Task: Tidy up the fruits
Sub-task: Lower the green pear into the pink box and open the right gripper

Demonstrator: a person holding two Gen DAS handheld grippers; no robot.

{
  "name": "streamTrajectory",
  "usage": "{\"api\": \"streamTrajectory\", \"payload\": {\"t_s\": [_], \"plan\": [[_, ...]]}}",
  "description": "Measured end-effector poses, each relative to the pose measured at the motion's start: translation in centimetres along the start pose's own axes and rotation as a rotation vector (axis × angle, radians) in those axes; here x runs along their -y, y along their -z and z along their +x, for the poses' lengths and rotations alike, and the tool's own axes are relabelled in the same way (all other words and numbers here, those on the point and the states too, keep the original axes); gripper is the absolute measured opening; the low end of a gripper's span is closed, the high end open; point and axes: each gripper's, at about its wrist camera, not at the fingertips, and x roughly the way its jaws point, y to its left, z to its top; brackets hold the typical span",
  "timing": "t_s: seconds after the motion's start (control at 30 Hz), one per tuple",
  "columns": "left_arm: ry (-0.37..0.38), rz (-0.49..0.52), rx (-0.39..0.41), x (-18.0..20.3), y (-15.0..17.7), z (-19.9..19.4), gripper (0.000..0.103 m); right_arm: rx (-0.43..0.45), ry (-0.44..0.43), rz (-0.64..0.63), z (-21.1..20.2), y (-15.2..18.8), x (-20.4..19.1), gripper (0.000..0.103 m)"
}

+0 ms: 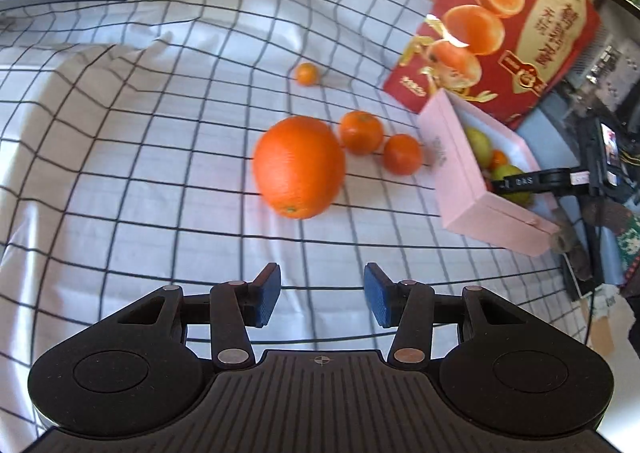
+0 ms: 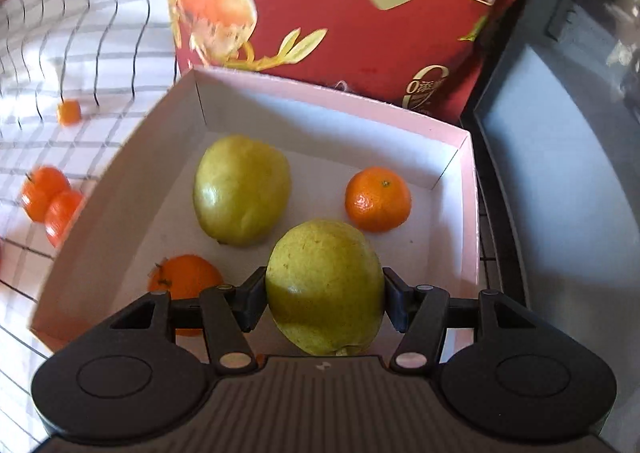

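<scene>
Right gripper [image 2: 325, 295]: clamped on yellow-green pear-shaped fruit [image 2: 324, 285], over pale pink cardboard box [image 2: 468, 213].
Fruit axis: ran along fingers, stem end toward camera.
Left gripper [image 1: 322, 295]: spread, empty.
Big round orange [image 1: 299, 172]: ahead of left, on checked cloth [image 1: 120, 173].

Pink box [image 2: 468, 213], black-gridded white cloth [image 1: 120, 173]

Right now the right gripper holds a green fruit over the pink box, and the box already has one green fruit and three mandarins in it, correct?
Not quite: the pink box holds two mandarins, not three, one at the back right and one at the front left, as the right wrist view shows. The rest stands: the right gripper holds a green fruit over the box, and one green fruit lies inside.
</scene>
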Motion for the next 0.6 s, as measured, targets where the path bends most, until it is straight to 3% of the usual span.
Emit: {"api": "streamTrajectory", "payload": {"t_s": [0.3,0.47,0.6], "plan": [[-0.003,0.011,0.017,-0.5,-0.7,0.1,0.051,0.037,0.008,0.021,-2.8,0.1,0.4,0.063],[0.002,-0.002,0.044,-1.0,-1.7,0.3,0.051,0.186,0.008,-0.022,-7.4,-0.2,-1.9,0.072],[0.006,-0.008,0.063,-1.6,-2.1,0.1,0.051,0.293,-0.088,-0.112,-9.8,-1.4,-6.4,0.078]]}}
